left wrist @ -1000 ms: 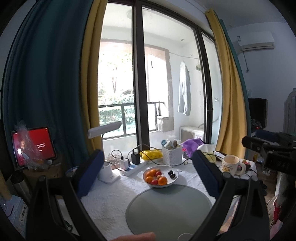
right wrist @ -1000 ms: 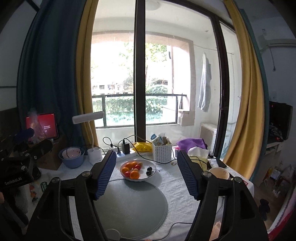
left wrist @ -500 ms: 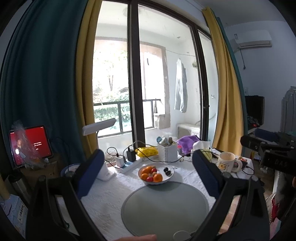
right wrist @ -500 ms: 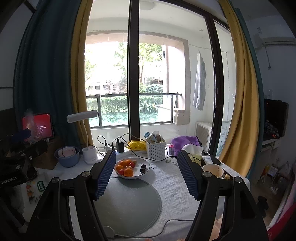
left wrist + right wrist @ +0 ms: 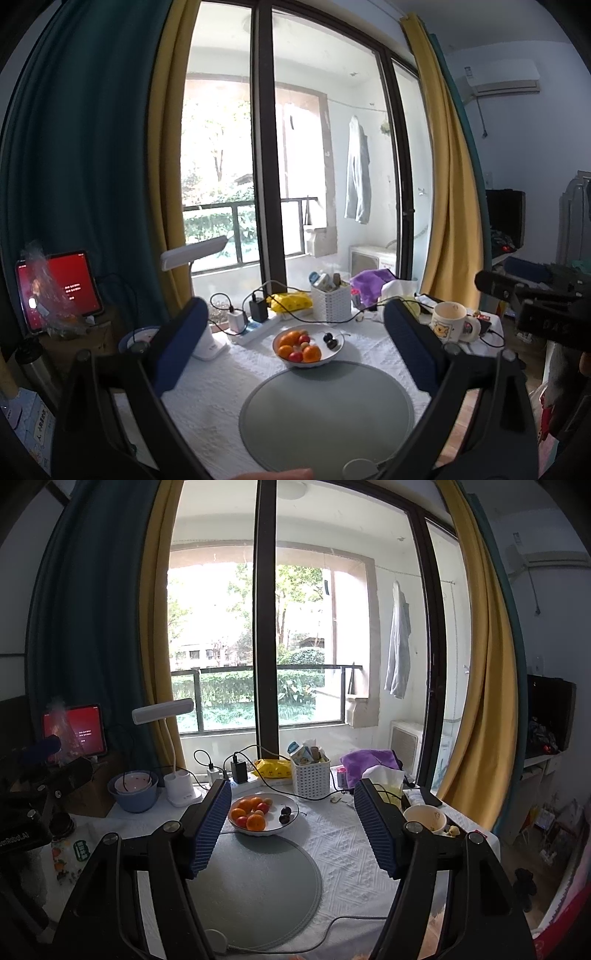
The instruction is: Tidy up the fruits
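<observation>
A white bowl (image 5: 332, 353) stands on the white tablecloth behind a round grey mat (image 5: 327, 408). It holds oranges (image 5: 290, 338), small red fruits (image 5: 295, 356) and dark cherries (image 5: 330, 340). The bowl also shows in the right wrist view (image 5: 295, 821), with oranges (image 5: 255, 821) and cherries (image 5: 284, 814) in it, behind the mat (image 5: 255, 882). My left gripper (image 5: 295, 343) is open and empty, held high and back from the bowl. My right gripper (image 5: 291, 827) is open and empty too, well short of the bowl.
Behind the bowl are a white basket (image 5: 310, 773), a yellow packet (image 5: 273, 768), chargers and cables (image 5: 238, 768) and a desk lamp (image 5: 181, 786). A mug (image 5: 452, 321) stands at the right, stacked bowls (image 5: 133, 790) and a red-screen tablet (image 5: 55, 288) at the left.
Both grippers have drawn back and risen a little; the bowl and mat now sit slightly lower and farther in both views. Both stay open and empty.
</observation>
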`<state>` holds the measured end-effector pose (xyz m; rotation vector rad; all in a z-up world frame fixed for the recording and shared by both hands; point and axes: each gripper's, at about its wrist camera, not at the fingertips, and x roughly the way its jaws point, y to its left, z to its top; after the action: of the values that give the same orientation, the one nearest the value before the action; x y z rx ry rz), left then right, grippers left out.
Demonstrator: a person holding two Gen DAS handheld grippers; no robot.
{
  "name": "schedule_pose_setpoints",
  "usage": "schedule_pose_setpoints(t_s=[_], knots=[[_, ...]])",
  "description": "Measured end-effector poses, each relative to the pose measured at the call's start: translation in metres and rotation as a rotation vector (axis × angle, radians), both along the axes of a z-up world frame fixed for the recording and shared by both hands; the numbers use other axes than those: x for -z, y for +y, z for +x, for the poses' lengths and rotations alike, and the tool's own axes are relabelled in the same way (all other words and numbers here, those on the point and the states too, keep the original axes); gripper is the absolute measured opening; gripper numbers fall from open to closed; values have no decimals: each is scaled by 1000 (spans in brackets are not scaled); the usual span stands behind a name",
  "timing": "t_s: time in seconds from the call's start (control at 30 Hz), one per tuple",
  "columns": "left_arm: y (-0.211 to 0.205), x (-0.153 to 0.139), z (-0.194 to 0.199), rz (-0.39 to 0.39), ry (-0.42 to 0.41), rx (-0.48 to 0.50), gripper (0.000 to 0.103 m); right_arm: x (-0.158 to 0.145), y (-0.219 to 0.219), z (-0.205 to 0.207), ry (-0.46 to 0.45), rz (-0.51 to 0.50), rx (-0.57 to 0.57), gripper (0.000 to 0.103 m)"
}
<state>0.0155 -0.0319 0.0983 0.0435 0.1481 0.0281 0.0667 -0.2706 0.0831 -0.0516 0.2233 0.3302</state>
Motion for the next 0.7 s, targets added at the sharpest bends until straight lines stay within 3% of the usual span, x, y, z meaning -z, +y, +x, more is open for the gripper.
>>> schedule_pose_setpoints(t_s=[0.7], knots=[[-4, -2, -3, 2, -9, 17, 97, 0, -1, -1, 3, 0, -2, 72]])
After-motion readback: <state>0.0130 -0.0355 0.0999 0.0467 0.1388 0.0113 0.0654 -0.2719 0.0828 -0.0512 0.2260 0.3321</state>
